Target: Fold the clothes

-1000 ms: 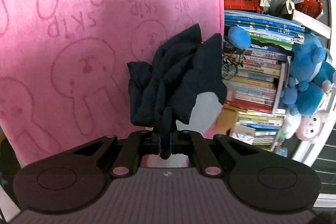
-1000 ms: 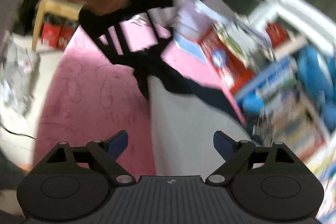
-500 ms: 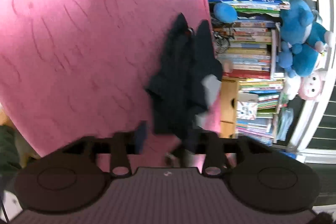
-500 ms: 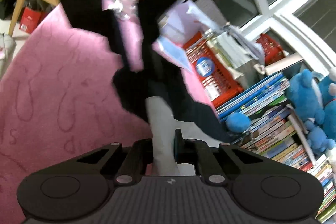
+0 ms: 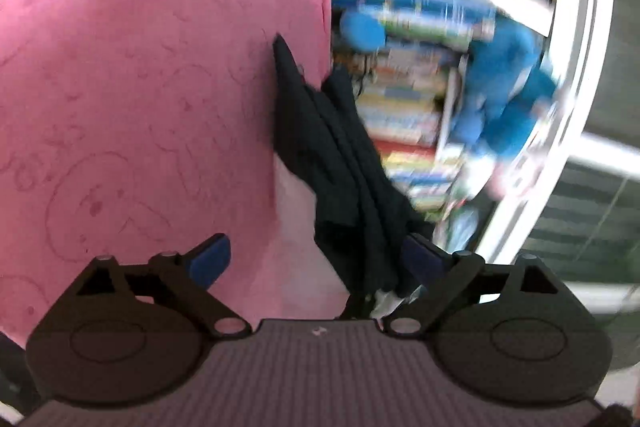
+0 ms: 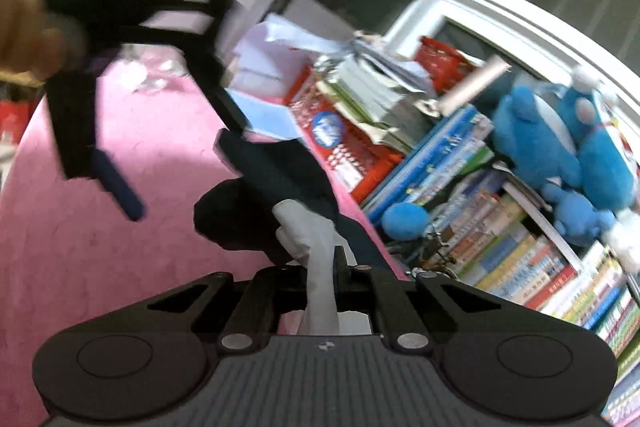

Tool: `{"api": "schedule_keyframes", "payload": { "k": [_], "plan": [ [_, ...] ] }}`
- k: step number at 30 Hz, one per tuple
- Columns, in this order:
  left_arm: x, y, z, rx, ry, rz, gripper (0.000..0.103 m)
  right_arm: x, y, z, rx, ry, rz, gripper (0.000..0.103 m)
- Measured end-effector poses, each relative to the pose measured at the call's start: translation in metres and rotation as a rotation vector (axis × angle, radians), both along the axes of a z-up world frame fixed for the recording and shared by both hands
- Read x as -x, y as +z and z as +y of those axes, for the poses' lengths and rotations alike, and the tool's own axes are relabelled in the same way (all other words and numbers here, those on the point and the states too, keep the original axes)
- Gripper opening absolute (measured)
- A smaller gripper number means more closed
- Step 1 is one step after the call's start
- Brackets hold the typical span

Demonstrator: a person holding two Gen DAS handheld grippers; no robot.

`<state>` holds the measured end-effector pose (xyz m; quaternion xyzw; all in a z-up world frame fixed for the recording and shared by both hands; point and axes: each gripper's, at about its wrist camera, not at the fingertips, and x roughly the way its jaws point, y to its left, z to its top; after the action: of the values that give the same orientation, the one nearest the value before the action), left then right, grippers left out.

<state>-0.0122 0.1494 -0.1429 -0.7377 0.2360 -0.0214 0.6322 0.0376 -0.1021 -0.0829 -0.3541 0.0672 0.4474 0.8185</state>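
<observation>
A broad pink plush blanket (image 5: 152, 99), its soft nap printed with faint outlined rabbit figures, fills most of the left wrist view and the lower left of the right wrist view, serving as the work surface. Along its far edge runs a crowded wall of clutter: stacked books (image 6: 492, 227) with glossy, many-coloured spines, a red plastic lattice crate (image 6: 352, 163) stuffed with papers, and fuzzy blue plush toys (image 6: 560, 147) leaning against a white window frame (image 6: 500, 7). The garment (image 5: 340, 163) is dark navy, of soft matte cloth, gathered into long hanging pleats with a pale grey-white part (image 6: 316, 247); it hangs above the blanket between the two tools. The right gripper (image 6: 324, 275) has its jaws drawn tight together on the pale twisted part of the garment, which runs down between them as a narrow rope. The left gripper (image 5: 316, 259) stands with its jaws spread wide, blue pads showing; the dark folds drape down just beside its right finger (image 5: 420, 255) and over the tool's middle, not pinched. In the right wrist view a blurred hand (image 6: 32, 23) holds that black, angular left tool at the upper left. The left wrist view is smeared by blur toward the shelves.
</observation>
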Motion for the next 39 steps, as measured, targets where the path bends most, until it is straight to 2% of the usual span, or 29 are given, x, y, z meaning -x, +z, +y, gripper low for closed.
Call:
{"api": "schedule_keyframes", "payload": {
  "k": [2, 4, 9, 11, 16, 17, 20, 21, 22, 23, 24, 26, 29, 31, 34, 35, 38, 39],
  "plan": [
    [0.006, -0.015, 0.005, 0.041, 0.054, 0.027, 0.098, -0.006, 0.005, -0.004, -0.017, -0.009, 0.042, 0.008],
    [-0.011, -0.025, 0.010, 0.014, 0.012, 0.088, 0.098, -0.003, 0.003, -0.010, -0.009, 0.038, 0.048, 0.008],
    [-0.088, -0.016, 0.010, -0.231, -0.196, 0.121, 0.098, 0.017, -0.027, -0.015, 0.115, 0.248, -0.007, 0.008],
    [-0.112, -0.010, 0.009, -0.297, -0.247, 0.119, 0.101, 0.024, -0.041, -0.015, 0.164, 0.318, -0.031, 0.008],
    [-0.147, -0.004, -0.018, -0.516, -0.473, 0.181, 0.102, 0.030, -0.058, -0.009, 0.201, 0.378, 0.018, 0.008],
    [-0.149, -0.002, -0.024, -0.557, -0.490, 0.179, 0.103, 0.030, -0.059, -0.008, 0.195, 0.377, 0.037, 0.008],
    [-0.146, -0.001, -0.026, -0.567, -0.494, 0.188, 0.102, 0.030, -0.060, -0.004, 0.167, 0.371, 0.077, 0.008],
    [-0.144, -0.003, -0.021, -0.540, -0.469, 0.202, 0.100, 0.029, -0.061, -0.004, 0.163, 0.373, 0.082, 0.008],
    [-0.141, -0.005, -0.016, -0.513, -0.444, 0.216, 0.087, 0.028, -0.061, -0.004, 0.158, 0.376, 0.087, 0.008],
    [-0.139, -0.007, -0.011, -0.486, -0.419, 0.231, 0.062, 0.028, -0.062, -0.004, 0.153, 0.379, 0.092, 0.008],
    [-0.138, -0.010, -0.005, -0.464, -0.401, 0.264, 0.054, 0.027, -0.062, -0.003, 0.148, 0.381, 0.097, 0.009],
    [-0.129, -0.019, 0.003, -0.399, -0.375, 0.271, 0.038, -0.002, -0.055, -0.016, 0.115, 0.313, 0.278, 0.012],
    [-0.123, -0.024, 0.007, -0.370, -0.359, 0.268, 0.033, -0.054, -0.042, -0.040, 0.057, 0.185, 0.595, 0.027],
    [-0.124, -0.026, 0.008, -0.370, -0.356, 0.265, 0.033, -0.088, -0.033, -0.055, 0.017, 0.095, 0.805, 0.050],
    [-0.123, -0.033, 0.011, -0.356, -0.358, 0.255, 0.032, -0.140, -0.020, -0.079, -0.046, -0.046, 1.117, 0.057],
    [-0.121, -0.035, 0.013, -0.353, -0.361, 0.250, 0.031, -0.159, -0.021, -0.090, -0.084, -0.103, 1.178, 0.059],
    [-0.124, -0.039, 0.015, -0.341, -0.374, 0.237, 0.030, -0.220, -0.040, -0.115, -0.203, -0.264, 1.224, 0.061],
    [-0.125, -0.040, 0.016, -0.339, -0.380, 0.231, 0.029, -0.237, -0.048, -0.115, -0.224, -0.281, 1.240, 0.062]
  ]
}}
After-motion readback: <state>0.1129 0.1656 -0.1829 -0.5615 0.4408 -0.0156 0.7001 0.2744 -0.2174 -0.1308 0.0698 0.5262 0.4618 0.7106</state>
